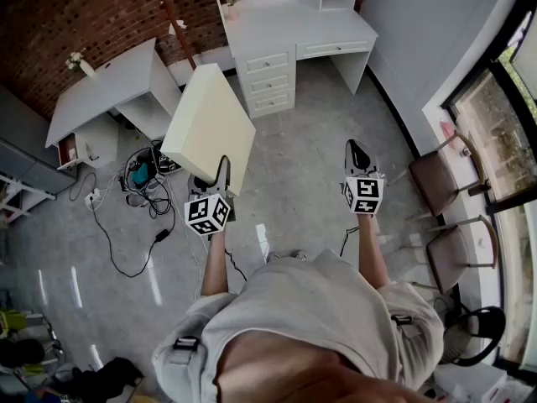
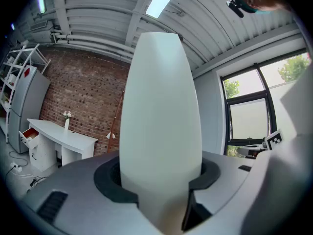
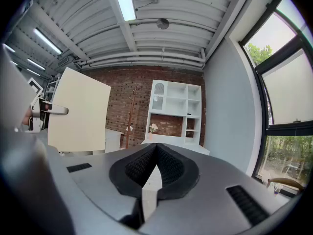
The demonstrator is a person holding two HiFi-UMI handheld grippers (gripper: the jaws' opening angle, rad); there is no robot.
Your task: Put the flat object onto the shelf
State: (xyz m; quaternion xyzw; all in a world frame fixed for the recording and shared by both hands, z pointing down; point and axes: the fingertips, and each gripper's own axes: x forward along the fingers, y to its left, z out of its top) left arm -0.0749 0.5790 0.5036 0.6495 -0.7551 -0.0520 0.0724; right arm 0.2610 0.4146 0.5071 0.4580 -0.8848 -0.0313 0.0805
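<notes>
against the far brick wall, white desk [image 1: 294, 28] with drawers, open white shelf unit [image 3: 176, 102] on top. well short of the shelf, cream flat panel [image 1: 208, 124] tilted above the grey floor [image 1: 294, 191], lower edge clamped between the jaws of the left gripper [image 1: 221, 164]. to the right, apart from the panel, right gripper [image 1: 354, 147] roughly level, jaws pressed together on nothing.
</notes>
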